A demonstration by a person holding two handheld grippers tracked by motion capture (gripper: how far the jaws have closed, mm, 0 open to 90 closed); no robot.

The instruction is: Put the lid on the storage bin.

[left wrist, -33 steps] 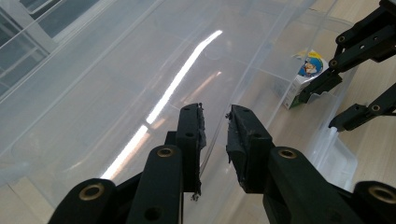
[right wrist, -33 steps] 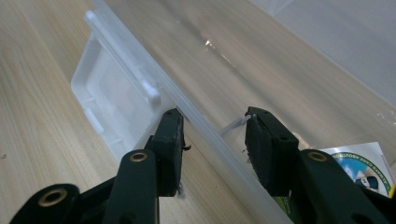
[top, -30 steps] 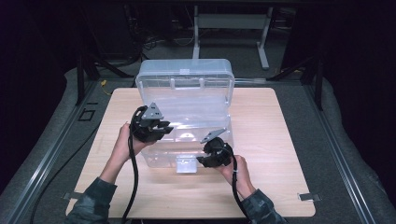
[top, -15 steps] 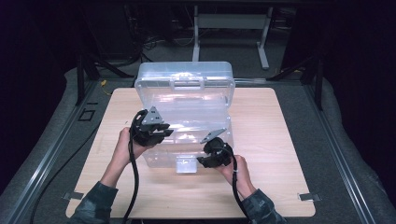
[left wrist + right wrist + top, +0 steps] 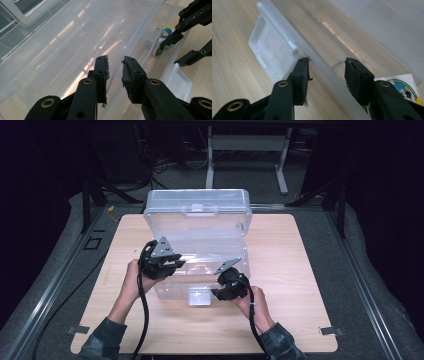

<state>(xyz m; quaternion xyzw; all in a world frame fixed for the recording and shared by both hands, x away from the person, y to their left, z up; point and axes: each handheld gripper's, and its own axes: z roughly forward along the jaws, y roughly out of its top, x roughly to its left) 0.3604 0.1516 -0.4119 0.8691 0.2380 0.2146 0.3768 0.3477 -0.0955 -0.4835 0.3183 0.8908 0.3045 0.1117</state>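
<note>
The clear plastic box (image 5: 200, 255) sits in the middle of the wooden worktop (image 5: 300, 270), its lid (image 5: 197, 210) swung up and leaning back toward the far edge. Because the walls are see-through and glossy, the rims and dividers are hard to separate from the reflections, and the high view does not show what lies inside. In the left gripper view a small printed carton (image 5: 162, 40) stands at the box's far end, partly hidden behind the other tool's jaw; in the right gripper view a printed label (image 5: 404, 88) is cut off by the jaw and the frame edge. A white latch tab (image 5: 198, 296) juts from the front wall.

The left hand-held gripper (image 5: 115, 68) has its jaws nearly together, pinching the thin clear side wall. The right hand-held gripper (image 5: 327, 72) straddles the front rim beside the latch with jaws spread and the pads not pressing on it; they have just been opening.
</note>
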